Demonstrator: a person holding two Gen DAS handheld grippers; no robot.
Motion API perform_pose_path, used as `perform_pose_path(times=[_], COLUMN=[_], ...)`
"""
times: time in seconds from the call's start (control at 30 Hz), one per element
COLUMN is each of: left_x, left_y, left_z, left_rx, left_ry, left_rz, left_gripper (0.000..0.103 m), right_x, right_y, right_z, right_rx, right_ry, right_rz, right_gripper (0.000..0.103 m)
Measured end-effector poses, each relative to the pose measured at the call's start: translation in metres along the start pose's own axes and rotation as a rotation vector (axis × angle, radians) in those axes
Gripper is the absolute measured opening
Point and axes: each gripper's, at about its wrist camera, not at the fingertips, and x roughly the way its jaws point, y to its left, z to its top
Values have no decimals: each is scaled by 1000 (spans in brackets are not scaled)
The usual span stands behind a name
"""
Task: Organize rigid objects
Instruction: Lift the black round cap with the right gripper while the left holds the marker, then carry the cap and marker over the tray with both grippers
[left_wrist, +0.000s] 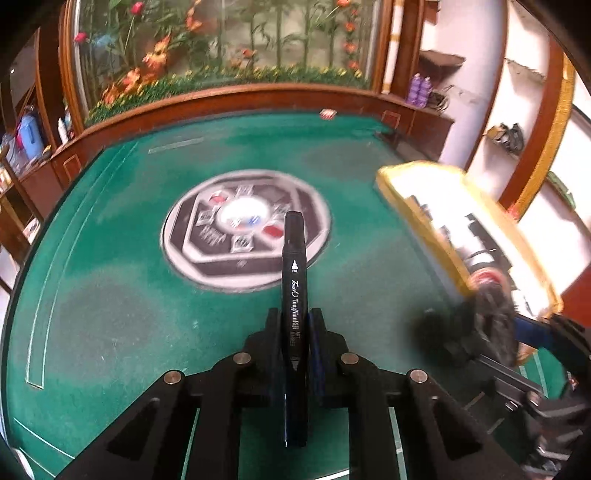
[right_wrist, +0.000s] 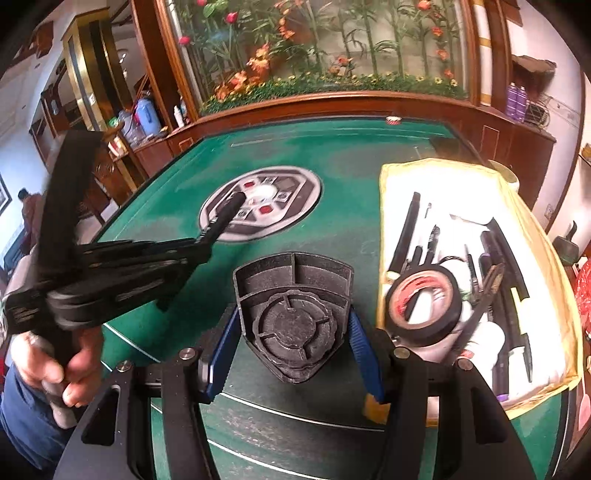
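My left gripper (left_wrist: 294, 321) is shut on a black marker (left_wrist: 294, 280) that points forward over the green table (left_wrist: 110, 295); it also shows in the right wrist view (right_wrist: 207, 236) at the left, with the marker (right_wrist: 231, 206) sticking out. My right gripper (right_wrist: 291, 332) is shut on a black shield-shaped plastic holder (right_wrist: 293, 310), held just above the table. A yellow-rimmed white tray (right_wrist: 546, 258) at the right holds several pens and a black tape roll (right_wrist: 424, 299). The tray (left_wrist: 417, 206) is blurred in the left wrist view.
A round grey control panel (left_wrist: 245, 229) sits in the middle of the table. A wooden rim (right_wrist: 332, 107) borders the far edge, with a flower display behind it. Shelves stand at the right, a cabinet with bottles at the left.
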Motion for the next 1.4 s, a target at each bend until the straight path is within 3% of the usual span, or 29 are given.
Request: perform_pose_path(times=[0.2,0.43,0.7,0.83,1.0,1.3,1.4], left_x=[-20,-14,16,41,55,53,50], left_y=[-35,-86,-150,-173,-184,-182,-182], left_z=[13,34,51,53,53,47,43], left_rx=[36,60,80,61,57,65,74], left_ry=[-32,-11,47,101,117,85,68], left_rz=[-79,-166,-256,-286,-293,-329,-333], left_gripper=[14,14,14,14,14,14,14], right_x=[-20,-40,-34,-20,-3,21,25], right_y=[-30,-79,-143,-169,-182,-186,-183], right_z=[5,10,21,28,36,41,40], right_rx=[66,158,263,300,291,285,278], right_ry=[-53,-98,-57,-11,42,94,99], right_rz=[-19,-82,-206,-219,-243,-230,-262], right_gripper=[57,57,57,57,57,57,57])
